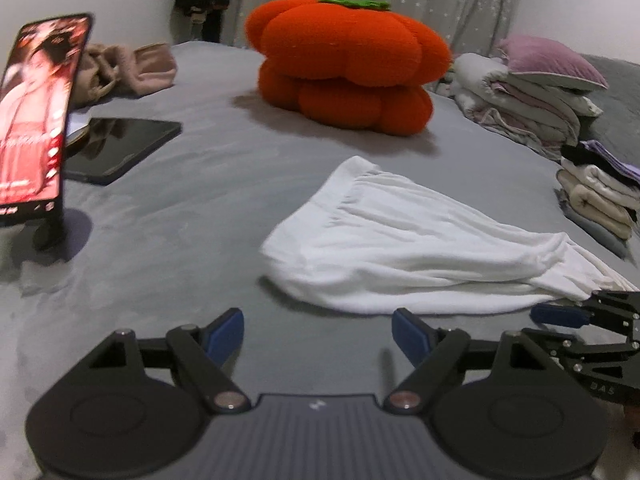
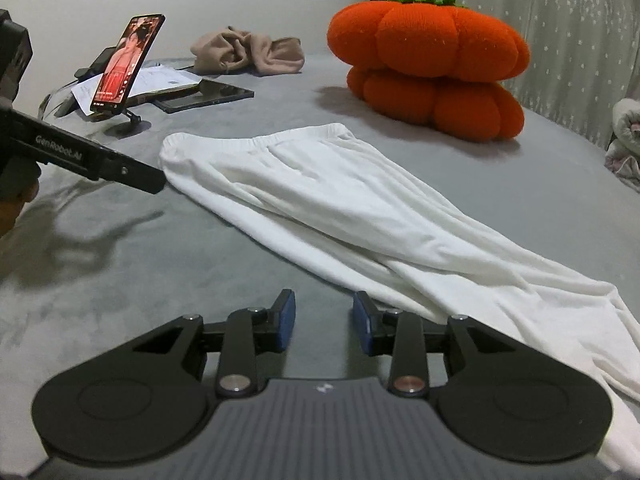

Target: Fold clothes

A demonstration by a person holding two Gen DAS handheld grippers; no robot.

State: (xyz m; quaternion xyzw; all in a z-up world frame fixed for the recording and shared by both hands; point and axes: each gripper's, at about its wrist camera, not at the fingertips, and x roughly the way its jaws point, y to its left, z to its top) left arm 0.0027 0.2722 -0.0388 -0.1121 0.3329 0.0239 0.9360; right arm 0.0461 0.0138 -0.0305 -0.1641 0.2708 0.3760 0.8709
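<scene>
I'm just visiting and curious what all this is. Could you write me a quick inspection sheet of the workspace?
Surface: grey bed cover, slightly rumpled.
Job's things: white trousers lying flat, unfolded; folded clothes stack at the side.
Clutter: orange pumpkin cushion, phone on stand, dark tablet, beige garment, papers.
Grippers: left gripper open, empty; right gripper open, empty, beside the trousers.
Cables: nothing seen.
Surroundings: pale curtain, folded bedding.
</scene>
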